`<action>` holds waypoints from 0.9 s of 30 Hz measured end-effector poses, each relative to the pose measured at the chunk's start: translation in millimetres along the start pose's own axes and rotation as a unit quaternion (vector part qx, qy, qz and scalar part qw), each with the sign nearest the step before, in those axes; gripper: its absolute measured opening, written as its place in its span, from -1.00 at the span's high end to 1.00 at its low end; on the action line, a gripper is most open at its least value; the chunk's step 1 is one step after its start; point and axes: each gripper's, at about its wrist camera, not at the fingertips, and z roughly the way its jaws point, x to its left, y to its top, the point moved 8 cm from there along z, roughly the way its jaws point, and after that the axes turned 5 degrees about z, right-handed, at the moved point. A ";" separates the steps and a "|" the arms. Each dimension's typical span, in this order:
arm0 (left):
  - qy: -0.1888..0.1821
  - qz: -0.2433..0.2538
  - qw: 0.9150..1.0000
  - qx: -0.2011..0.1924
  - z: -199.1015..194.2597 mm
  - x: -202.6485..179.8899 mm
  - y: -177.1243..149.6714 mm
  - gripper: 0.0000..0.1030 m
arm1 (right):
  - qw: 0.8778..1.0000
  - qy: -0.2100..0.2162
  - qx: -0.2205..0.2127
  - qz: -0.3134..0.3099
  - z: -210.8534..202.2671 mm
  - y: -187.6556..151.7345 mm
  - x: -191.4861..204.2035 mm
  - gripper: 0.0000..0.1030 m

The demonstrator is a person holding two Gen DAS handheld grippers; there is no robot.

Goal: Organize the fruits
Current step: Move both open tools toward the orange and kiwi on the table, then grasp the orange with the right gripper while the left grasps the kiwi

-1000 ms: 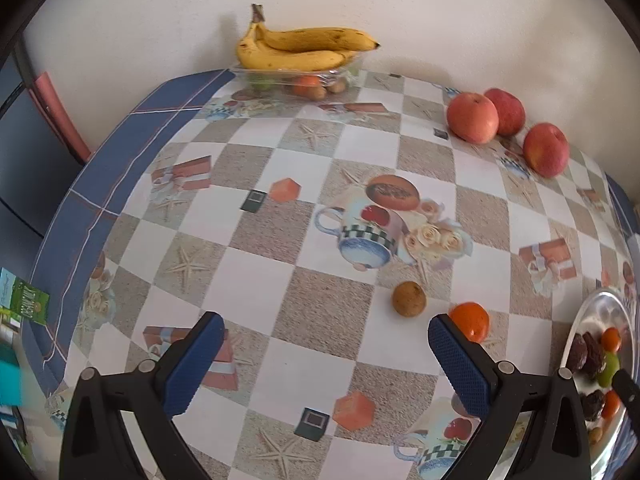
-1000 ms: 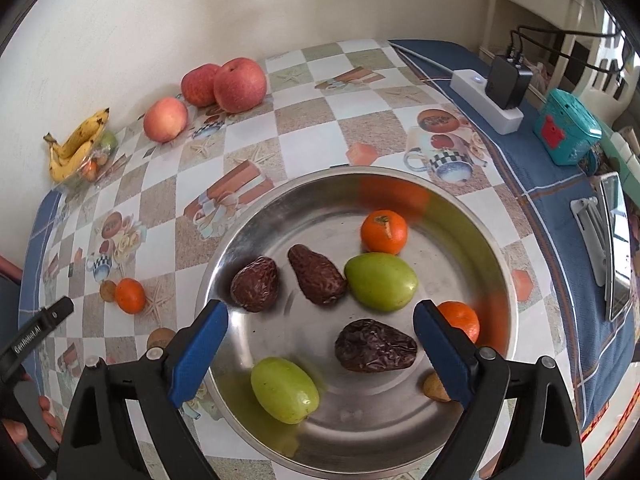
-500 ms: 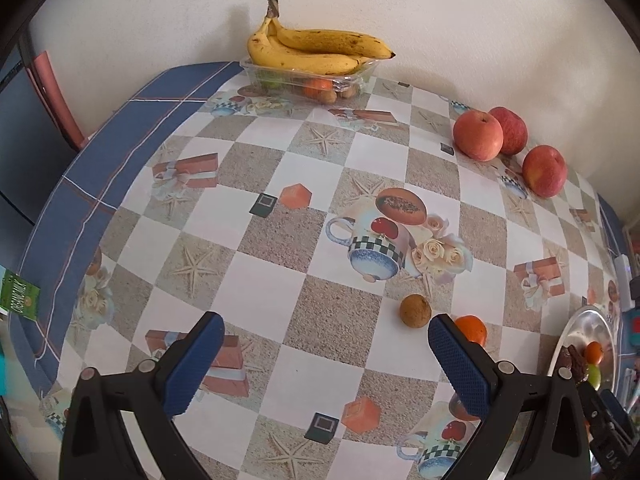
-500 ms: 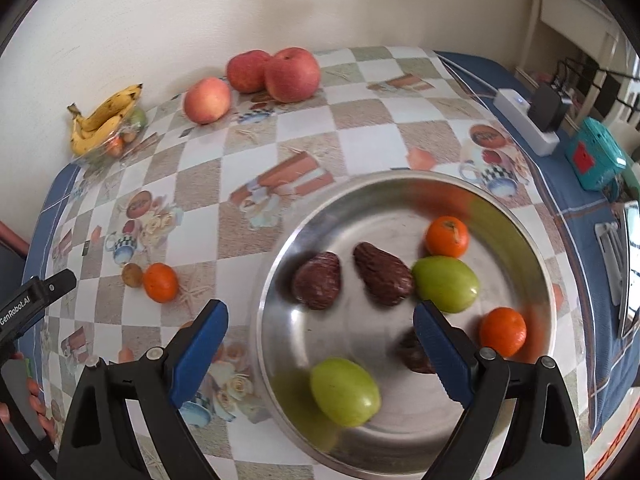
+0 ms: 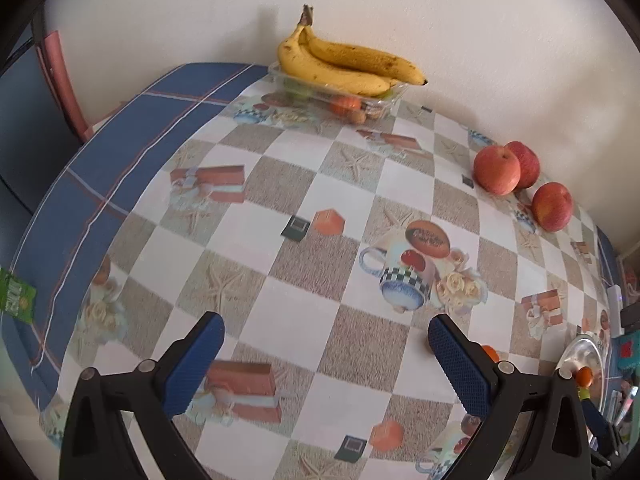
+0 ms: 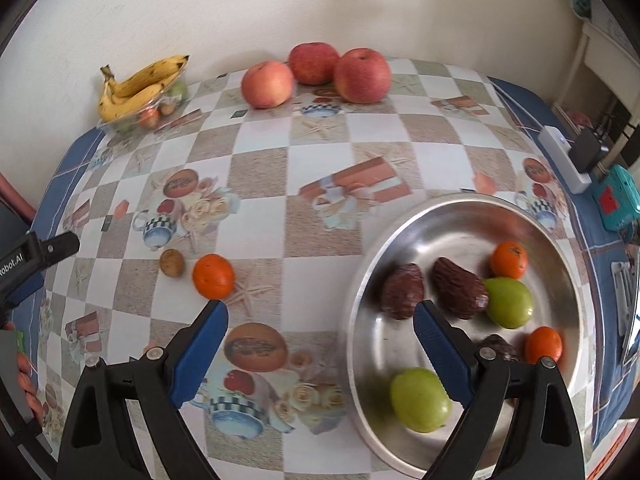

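Note:
A steel bowl (image 6: 448, 216) at the right of the right wrist view holds small oranges, green fruits and dark wrinkled fruits. On the tablecloth left of it lie a loose orange (image 6: 213, 276) and a small brown fruit (image 6: 172, 263). My right gripper (image 6: 320, 344) is open and empty, hovering between the loose orange and the bowl. My left gripper (image 5: 326, 346) is open and empty over bare tablecloth; its right finger hides most of the loose orange (image 5: 490, 353). Bananas (image 5: 344, 66) lie on a clear tray by the wall. Three apples (image 5: 498, 170) stand to the right of them.
A patterned cloth with a blue border covers the table (image 5: 304, 288), which meets a white wall. A white power strip (image 6: 560, 156) with a plug and a teal box (image 6: 618, 198) sit at the right edge. A person's fingers (image 6: 26, 376) show at lower left.
The right gripper has swung left, so the bowl slid from centre to the right of its view. The left gripper turned left and away; the brown fruit and most of the orange left its view.

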 end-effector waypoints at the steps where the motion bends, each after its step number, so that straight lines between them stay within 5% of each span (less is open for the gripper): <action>1: -0.007 0.003 1.000 -0.003 0.7 -1.3 2.0 -1.00 | 1.000 0.005 0.001 -0.002 1.7 0.4 4.2 -0.83; 8: -0.049 0.021 0.998 -0.021 13.2 -21.7 13.2 -1.00 | 0.999 0.030 0.003 -0.016 12.9 9.2 31.2 -0.83; 17: -0.122 0.009 0.992 0.040 45.1 -47.6 4.1 -0.97 | 0.997 0.062 0.036 -0.021 40.7 9.4 53.2 -0.55; 27: -0.127 0.022 0.988 0.085 67.3 -63.5 -10.5 -0.85 | 0.995 0.062 0.058 -0.046 61.8 1.1 71.8 -0.43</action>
